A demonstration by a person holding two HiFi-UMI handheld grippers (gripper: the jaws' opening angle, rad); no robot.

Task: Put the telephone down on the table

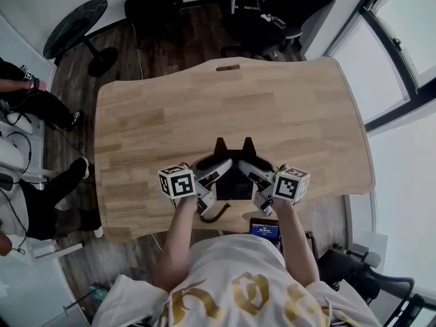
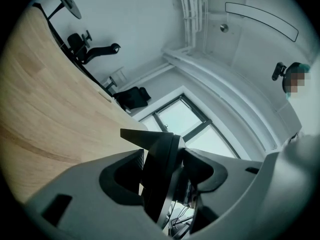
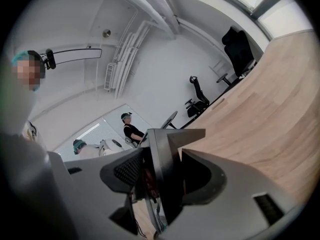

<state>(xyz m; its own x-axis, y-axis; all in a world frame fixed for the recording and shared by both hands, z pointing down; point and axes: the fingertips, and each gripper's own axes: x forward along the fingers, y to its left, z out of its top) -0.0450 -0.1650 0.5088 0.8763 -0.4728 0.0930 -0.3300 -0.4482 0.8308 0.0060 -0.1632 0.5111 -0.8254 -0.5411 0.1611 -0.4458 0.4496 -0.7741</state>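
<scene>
Black telephone above table near edge

I'm in an office: big wooden desk in front of me, black swivel chairs behind it, round side table, tall windows, wood floor.

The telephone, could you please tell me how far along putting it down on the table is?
Done: the telephone is over the near edge of the table. In hand: the left gripper and the right gripper each clamp one side of it, as both gripper views show. Left: setting it on the wood and opening the jaws. Whether it already touches the table cannot be told.
</scene>
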